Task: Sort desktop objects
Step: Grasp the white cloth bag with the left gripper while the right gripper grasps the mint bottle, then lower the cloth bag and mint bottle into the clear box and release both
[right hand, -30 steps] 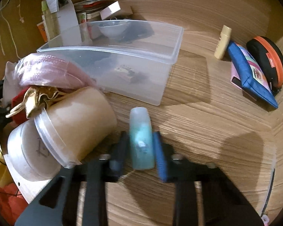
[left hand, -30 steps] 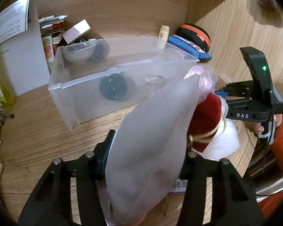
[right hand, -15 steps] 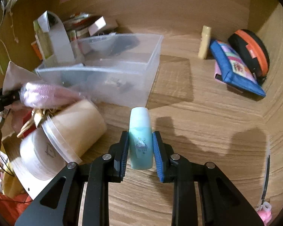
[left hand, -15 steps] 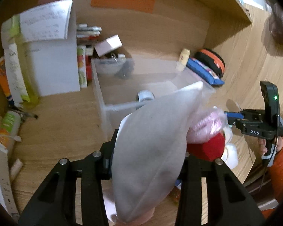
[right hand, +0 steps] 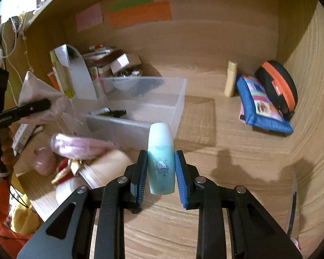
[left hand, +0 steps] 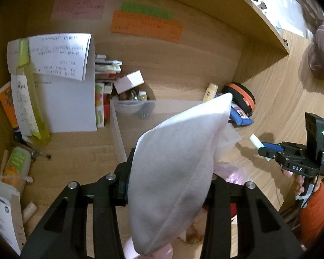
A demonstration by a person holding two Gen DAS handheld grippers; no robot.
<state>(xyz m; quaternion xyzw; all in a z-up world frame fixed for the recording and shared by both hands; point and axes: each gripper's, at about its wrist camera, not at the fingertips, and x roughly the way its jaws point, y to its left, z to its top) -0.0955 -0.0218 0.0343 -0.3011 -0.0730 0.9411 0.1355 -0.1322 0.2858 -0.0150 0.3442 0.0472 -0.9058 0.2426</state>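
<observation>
Your left gripper [left hand: 169, 185] held the white pouch [left hand: 175, 172] clamped between its jaws, clear of the desk [right hand: 237, 151] and standing up from the jaws on a slant; its tip reached in front of the clear bin [right hand: 140, 108]. The jaws had just closed a little further on the pouch. In the right wrist view the same pouch [right hand: 35, 88] showed at far left, pinched in the black jaws, above and left of the bin. Your right gripper [right hand: 161, 170] held the teal bottle [right hand: 161, 159] upright between its blue pads [right hand: 180, 172], jaws narrow, pale cap pointing away from the camera, lifted off the desk in front of the bin's near wall. The left wrist view showed that bottle [left hand: 257, 141] sticking out of the right gripper [left hand: 264, 149], with your hand [left hand: 300, 185] and orange sleeve [left hand: 312, 211] below it. The bin sat mid-desk and held a dark pen-like item [right hand: 110, 112]; I couldn't tell what else. Left of the bottle lay a pink bag [right hand: 80, 145], a tan tub [right hand: 112, 164] on its side and a small pink figure [right hand: 44, 160]. To the right, against the back wall, stood a cream tube [right hand: 231, 78], a blue pouch [right hand: 261, 108] and a black-and-orange case [right hand: 277, 86], well apart from the bin. Sticky notes [right hand: 138, 11] were on the back wall.
</observation>
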